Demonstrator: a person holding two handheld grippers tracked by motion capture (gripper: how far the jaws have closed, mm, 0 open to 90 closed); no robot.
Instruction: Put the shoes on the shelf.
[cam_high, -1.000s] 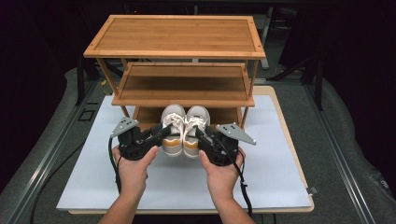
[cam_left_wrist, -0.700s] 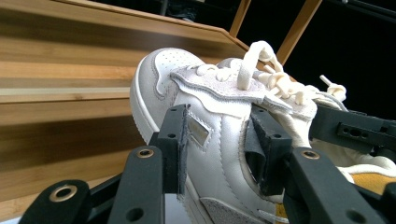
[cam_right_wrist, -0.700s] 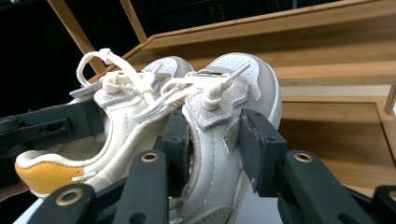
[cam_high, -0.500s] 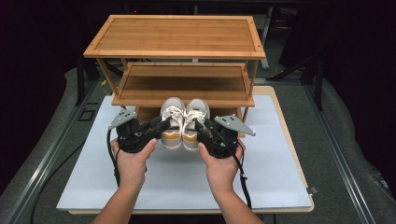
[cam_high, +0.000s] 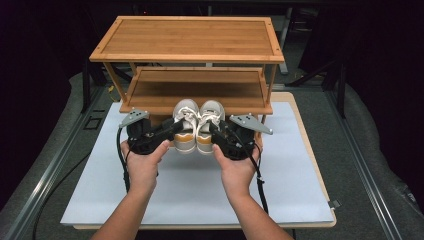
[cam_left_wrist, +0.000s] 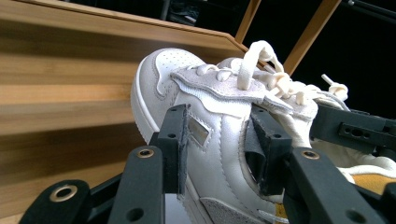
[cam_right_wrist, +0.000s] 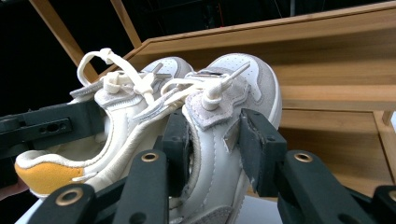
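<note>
We hold a pair of white sneakers side by side, lifted off the white mat (cam_high: 200, 190) that covers the counter (cam_high: 310, 150), just in front of the bamboo shoe rack (cam_high: 187, 40), whose lower shelf (cam_high: 195, 92) stands at twelve o'clock from the shoes. Our left claw (cam_high: 172, 129) comes in from nine o'clock and is clamped on the left sneaker (cam_high: 184, 125); in the left gripper view the two black jaws pinch the upper of that shoe (cam_left_wrist: 210, 135) across its side and tongue, with the laces (cam_left_wrist: 261, 65) bunched above them. Our right claw (cam_high: 216, 131) comes in from three o'clock and is clamped on the right sneaker (cam_high: 209, 125); in the right gripper view its jaws close on the shoe's side panel and tongue (cam_right_wrist: 219, 126), with the knotted lace (cam_right_wrist: 212, 95) just above. The toes point toward twelve o'clock, at the rack, and the yellow heels (cam_high: 195, 145) face six o'clock, toward us. Our left hand (cam_high: 142, 167) and right hand (cam_high: 237, 170) grip the tools from below, and the cables (cam_high: 259, 182) trail down toward six o'clock.
</note>
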